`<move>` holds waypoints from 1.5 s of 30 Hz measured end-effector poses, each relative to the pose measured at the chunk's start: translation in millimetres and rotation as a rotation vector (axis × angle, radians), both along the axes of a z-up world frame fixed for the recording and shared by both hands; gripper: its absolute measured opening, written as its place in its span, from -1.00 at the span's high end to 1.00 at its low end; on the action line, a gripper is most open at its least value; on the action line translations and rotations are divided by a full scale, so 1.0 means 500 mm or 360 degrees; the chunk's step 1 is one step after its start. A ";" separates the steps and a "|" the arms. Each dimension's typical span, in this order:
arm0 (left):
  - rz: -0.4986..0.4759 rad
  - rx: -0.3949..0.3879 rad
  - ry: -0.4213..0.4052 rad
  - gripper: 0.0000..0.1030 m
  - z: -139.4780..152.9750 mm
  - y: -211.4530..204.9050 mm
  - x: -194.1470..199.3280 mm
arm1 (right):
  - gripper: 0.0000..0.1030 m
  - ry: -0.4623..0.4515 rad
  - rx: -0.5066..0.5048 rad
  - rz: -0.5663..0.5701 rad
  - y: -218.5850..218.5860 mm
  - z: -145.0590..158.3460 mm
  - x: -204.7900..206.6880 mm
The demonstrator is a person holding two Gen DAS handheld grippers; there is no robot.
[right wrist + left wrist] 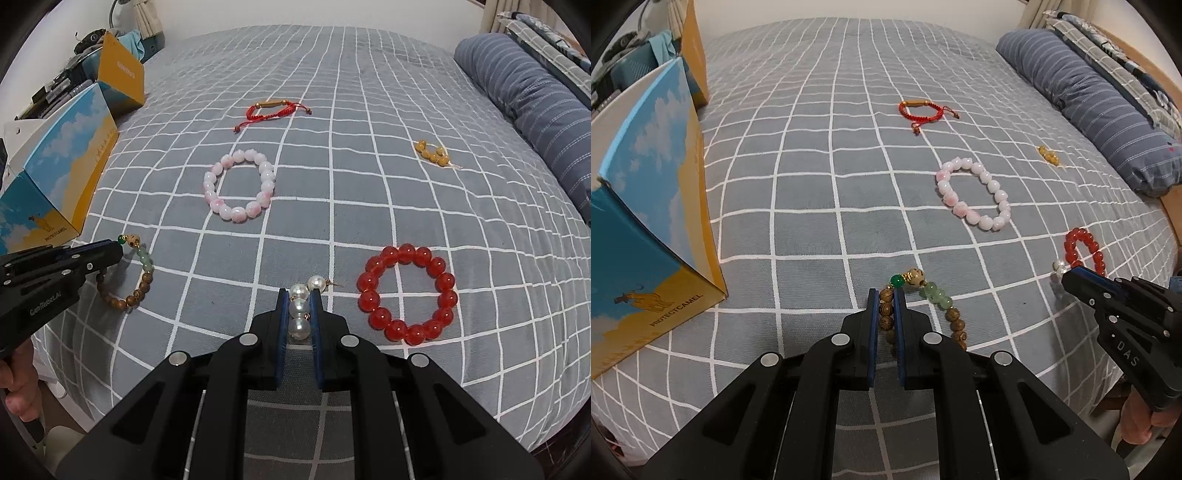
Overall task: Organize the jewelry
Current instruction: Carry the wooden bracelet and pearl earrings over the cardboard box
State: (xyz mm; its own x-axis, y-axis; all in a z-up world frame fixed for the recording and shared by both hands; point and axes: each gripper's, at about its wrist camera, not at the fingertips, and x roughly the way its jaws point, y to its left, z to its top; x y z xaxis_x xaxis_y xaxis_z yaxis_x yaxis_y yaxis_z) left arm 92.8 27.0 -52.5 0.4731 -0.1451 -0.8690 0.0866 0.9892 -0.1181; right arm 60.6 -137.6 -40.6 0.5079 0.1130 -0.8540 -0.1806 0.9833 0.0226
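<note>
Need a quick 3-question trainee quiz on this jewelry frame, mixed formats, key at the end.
1. True or false: the left gripper straddles the wooden bead bracelet.
2. Which lies between the right gripper's fingers? A) red bead bracelet B) pearl piece C) pink bead bracelet
3. Fill in: the red cord bracelet lies ____ from the grippers than the pink bead bracelet, on the checked bedspread.

Key: 1 true; 2 B; 3 farther.
</note>
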 end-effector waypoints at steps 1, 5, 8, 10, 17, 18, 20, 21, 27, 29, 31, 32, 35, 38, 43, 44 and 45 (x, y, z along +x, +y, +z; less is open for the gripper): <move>0.0000 -0.0002 -0.0003 0.86 0.004 -0.001 0.000 | 0.79 -0.0003 0.0001 -0.0002 -0.001 0.003 0.000; -0.0009 -0.0006 -0.0014 0.86 0.018 -0.003 -0.004 | 0.79 -0.0014 0.0012 -0.0012 -0.002 0.014 -0.004; -0.0012 -0.0010 -0.0028 0.86 0.026 -0.004 -0.007 | 0.79 -0.0026 0.0012 -0.0019 -0.003 0.023 -0.005; -0.0016 -0.0014 -0.0033 0.86 0.031 -0.004 -0.009 | 0.79 -0.0031 0.0015 -0.0023 -0.003 0.030 -0.006; -0.0019 -0.0022 -0.0063 0.86 0.053 -0.005 -0.014 | 0.79 -0.0048 0.0040 -0.0046 -0.008 0.050 -0.007; -0.0020 -0.0022 -0.0067 0.86 0.057 -0.004 -0.015 | 0.79 -0.0050 0.0037 -0.0050 -0.007 0.054 -0.008; -0.0017 -0.0025 -0.0077 0.86 0.064 -0.003 -0.016 | 0.79 -0.0052 0.0035 -0.0056 -0.007 0.058 -0.008; -0.0019 -0.0025 -0.0083 0.86 0.068 -0.004 -0.016 | 0.79 -0.0054 0.0034 -0.0061 -0.007 0.061 -0.008; -0.0020 -0.0022 -0.0108 0.86 0.088 -0.002 -0.017 | 0.79 -0.0073 0.0042 -0.0081 -0.010 0.080 -0.006; -0.0016 -0.0021 -0.0116 0.86 0.094 -0.001 -0.016 | 0.79 -0.0077 0.0045 -0.0087 -0.011 0.088 -0.004; -0.0013 -0.0022 -0.0121 0.86 0.100 0.001 -0.016 | 0.79 -0.0084 0.0050 -0.0094 -0.012 0.098 0.000; -0.0009 -0.0023 -0.0124 0.86 0.103 0.003 -0.016 | 0.79 -0.0088 0.0050 -0.0095 -0.012 0.103 0.003; -0.0001 -0.0017 -0.0139 0.86 0.111 0.007 -0.015 | 0.79 -0.0107 0.0052 -0.0098 -0.010 0.120 0.008; 0.0008 -0.0013 -0.0154 0.86 0.124 0.011 -0.011 | 0.79 -0.0106 0.0057 -0.0094 -0.007 0.130 0.015; 0.0037 0.0003 -0.0189 0.86 0.152 0.029 -0.001 | 0.79 -0.0127 0.0058 -0.0076 0.003 0.157 0.029; 0.0040 0.0004 -0.0196 0.86 0.158 0.033 0.002 | 0.79 -0.0130 0.0059 -0.0071 0.005 0.161 0.032; 0.0044 0.0005 -0.0203 0.86 0.164 0.037 0.005 | 0.79 -0.0135 0.0063 -0.0067 0.009 0.169 0.037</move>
State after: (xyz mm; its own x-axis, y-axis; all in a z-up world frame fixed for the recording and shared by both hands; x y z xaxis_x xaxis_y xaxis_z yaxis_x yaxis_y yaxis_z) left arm 95.3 45.5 29.6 0.5834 -0.1278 -0.8021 0.0736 0.9918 -0.1045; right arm 78.9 -133.2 43.7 0.5835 0.1230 -0.8028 -0.1423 0.9887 0.0481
